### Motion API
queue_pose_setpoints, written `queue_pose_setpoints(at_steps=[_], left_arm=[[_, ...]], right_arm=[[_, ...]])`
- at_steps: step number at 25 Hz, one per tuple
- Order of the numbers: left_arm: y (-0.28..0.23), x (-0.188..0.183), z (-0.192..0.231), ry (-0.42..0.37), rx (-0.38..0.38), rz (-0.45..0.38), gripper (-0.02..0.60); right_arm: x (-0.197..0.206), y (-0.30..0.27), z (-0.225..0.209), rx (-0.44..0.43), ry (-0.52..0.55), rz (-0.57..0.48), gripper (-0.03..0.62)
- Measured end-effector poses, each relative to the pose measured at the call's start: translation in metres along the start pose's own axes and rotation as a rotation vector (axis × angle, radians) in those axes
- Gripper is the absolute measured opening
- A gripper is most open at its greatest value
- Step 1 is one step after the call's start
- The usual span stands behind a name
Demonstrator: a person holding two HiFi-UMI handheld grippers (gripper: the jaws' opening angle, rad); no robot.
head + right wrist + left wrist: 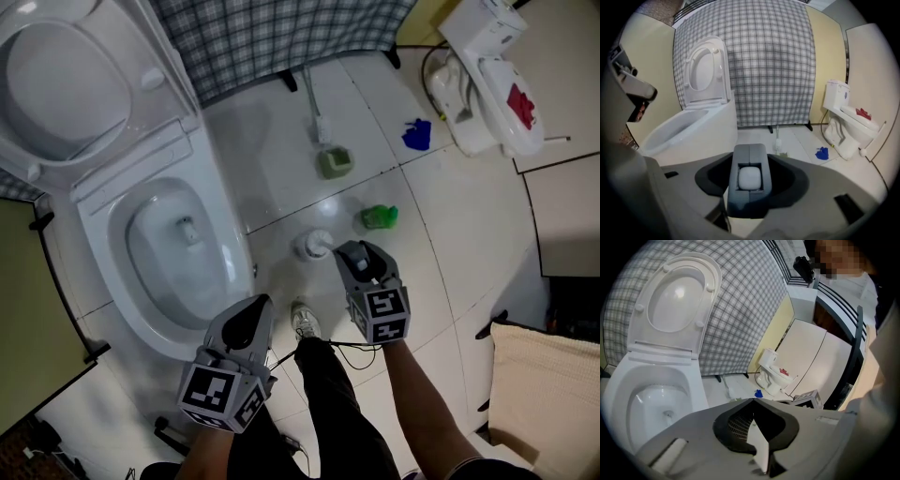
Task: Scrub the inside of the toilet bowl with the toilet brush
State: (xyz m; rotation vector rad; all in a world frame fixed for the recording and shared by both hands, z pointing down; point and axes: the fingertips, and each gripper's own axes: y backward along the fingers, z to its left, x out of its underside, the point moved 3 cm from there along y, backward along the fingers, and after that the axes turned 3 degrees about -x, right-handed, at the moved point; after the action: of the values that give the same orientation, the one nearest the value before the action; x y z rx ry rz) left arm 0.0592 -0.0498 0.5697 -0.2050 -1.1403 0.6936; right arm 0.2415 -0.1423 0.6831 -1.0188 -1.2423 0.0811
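As the lid [66, 89] stands raised, glossy oval bowl [150, 246], checked cloth [272, 37]

This is looking like a mock-up bathroom: a toilet [214, 225] standing on tiled floor [281, 159], a checked cloth [272, 37] hanging behind, a second toilet [487, 80] sitting nearby.

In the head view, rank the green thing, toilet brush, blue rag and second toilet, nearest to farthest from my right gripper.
1. The green thing, just beyond the right gripper.
2. The toilet brush, farther ahead, centre.
3. The blue rag, ahead right.
4. The second toilet, top right corner.
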Motion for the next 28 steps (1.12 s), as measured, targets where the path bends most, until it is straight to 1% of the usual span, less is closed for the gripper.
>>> queue_pose_setpoints(at_steps=[5, 9, 13, 17, 20, 23, 26, 28], left_arm=[[0.033, -0.038, -0.001, 0.015, -0.032, -0.058, -0.012], [0.066, -0.078, 0.008, 0.018, -0.08, -0.126, -0.012], [0.102, -0.116, 0.018, 0.013, -0.122, -0.182, -0.012], [0.142, -0.141, 0.029, 0.019, -0.173, -0.213, -0.012], [0.166, -0.149, 0.043, 0.029, -0.215, -0.224, -0.012], [0.186, -0.149, 0.058, 0.049, -0.253, -0.226, -0.012], [0.198, -0.147, 0.073, 0.069, -0.274, -0.231, -0.012], [0.2, -0.143, 0.084, 0.081, -0.281, -0.228, -0.012]], right_arm=[[-0.078, 0.067, 0.006, -0.005, 0.041, -0.087, 0.226], [-0.152, 0.106, 0.024, -0.035, 0.093, -0.22, 0.225], [-0.213, 0.133, 0.054, -0.059, 0.106, -0.285, 0.225], [-0.264, 0.151, 0.097, -0.115, 0.119, -0.354, 0.225], [-0.29, 0.155, 0.127, -0.164, 0.128, -0.388, 0.225], [-0.304, 0.148, 0.159, -0.225, 0.147, -0.408, 0.225], [-0.312, 0.134, 0.191, -0.272, 0.147, -0.39, 0.225], [-0.31, 0.118, 0.205, -0.287, 0.143, -0.377, 0.225]])
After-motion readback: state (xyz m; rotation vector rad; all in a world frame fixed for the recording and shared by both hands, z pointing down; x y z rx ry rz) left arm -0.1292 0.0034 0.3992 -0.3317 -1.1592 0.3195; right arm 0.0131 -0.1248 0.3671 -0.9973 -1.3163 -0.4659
